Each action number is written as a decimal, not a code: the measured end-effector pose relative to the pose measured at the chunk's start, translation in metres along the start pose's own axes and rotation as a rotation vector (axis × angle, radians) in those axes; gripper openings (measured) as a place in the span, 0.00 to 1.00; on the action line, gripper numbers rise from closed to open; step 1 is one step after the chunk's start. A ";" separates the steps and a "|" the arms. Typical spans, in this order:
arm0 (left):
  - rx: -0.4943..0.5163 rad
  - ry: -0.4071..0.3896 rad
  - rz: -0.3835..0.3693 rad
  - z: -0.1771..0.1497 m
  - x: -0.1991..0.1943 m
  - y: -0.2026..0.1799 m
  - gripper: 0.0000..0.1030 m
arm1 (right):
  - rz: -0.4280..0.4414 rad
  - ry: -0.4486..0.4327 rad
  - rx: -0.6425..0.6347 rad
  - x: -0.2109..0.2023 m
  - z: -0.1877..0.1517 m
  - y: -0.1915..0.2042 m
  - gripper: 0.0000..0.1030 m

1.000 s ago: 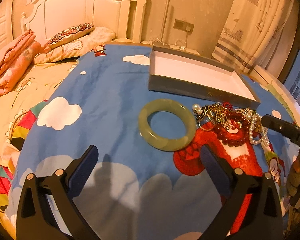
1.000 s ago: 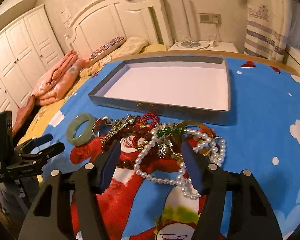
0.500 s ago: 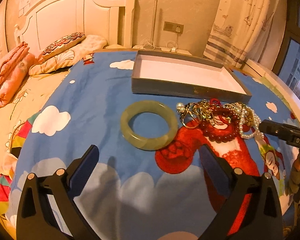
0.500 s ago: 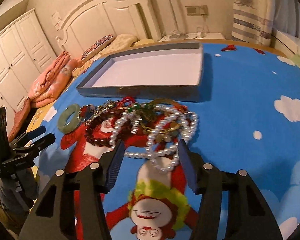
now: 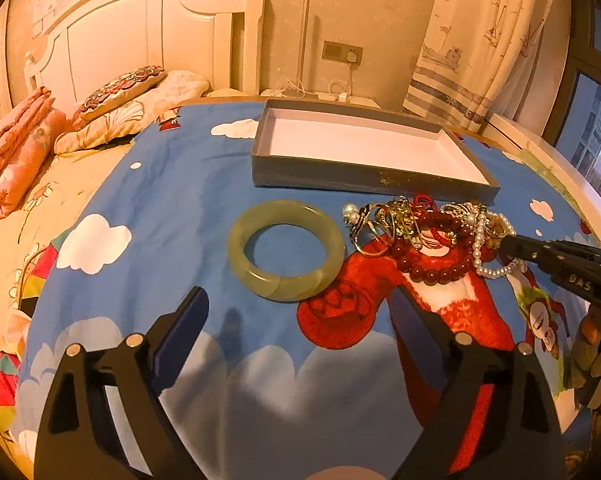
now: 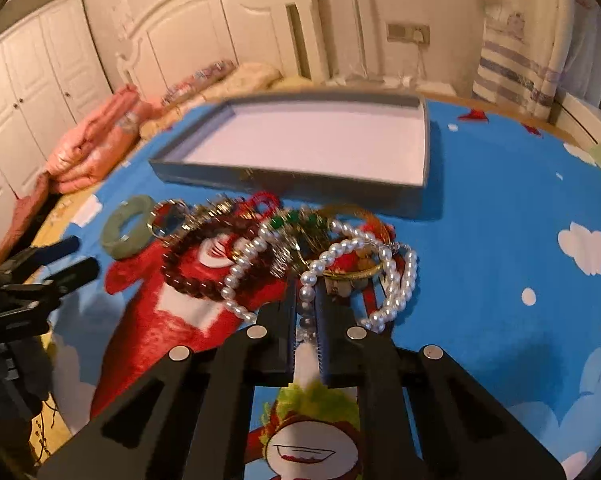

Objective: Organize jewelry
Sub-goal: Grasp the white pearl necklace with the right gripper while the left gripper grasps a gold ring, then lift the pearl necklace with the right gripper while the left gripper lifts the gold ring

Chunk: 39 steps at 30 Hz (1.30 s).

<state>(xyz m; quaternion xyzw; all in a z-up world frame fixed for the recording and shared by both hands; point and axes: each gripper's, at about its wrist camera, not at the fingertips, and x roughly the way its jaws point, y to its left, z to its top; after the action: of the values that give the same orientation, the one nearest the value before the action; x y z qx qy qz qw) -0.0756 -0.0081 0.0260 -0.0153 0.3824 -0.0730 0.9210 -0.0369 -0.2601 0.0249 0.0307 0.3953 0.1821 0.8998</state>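
One pearl strand, clamped in right hand-held gripper

Each camera rides on its gripper and looks forward and down along the fingers at a blue cloth; the left view sits low and near, its fingers framing a green bangle, with the tray beyond and the headboard far left; the right view hangs closer over the jewelry pile, facing the same tray; both share bangle, pile, tray and each other's gripper at the frame edge.
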 end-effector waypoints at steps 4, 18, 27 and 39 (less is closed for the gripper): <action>0.025 -0.001 -0.004 0.005 0.002 -0.006 0.85 | 0.052 -0.065 0.049 -0.012 0.001 -0.008 0.11; 0.168 0.027 -0.056 0.054 0.055 -0.048 0.47 | 0.072 -0.134 0.083 -0.024 -0.002 -0.013 0.11; 0.219 0.076 -0.029 0.051 0.077 -0.052 0.16 | 0.084 -0.153 0.089 -0.026 -0.003 -0.016 0.11; 0.189 -0.002 -0.055 0.043 0.036 -0.049 0.14 | 0.102 -0.215 0.111 -0.044 -0.006 -0.020 0.11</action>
<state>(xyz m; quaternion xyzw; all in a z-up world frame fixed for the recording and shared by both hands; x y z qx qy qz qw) -0.0261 -0.0631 0.0352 0.0613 0.3723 -0.1339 0.9164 -0.0624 -0.2944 0.0474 0.1197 0.3041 0.2011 0.9234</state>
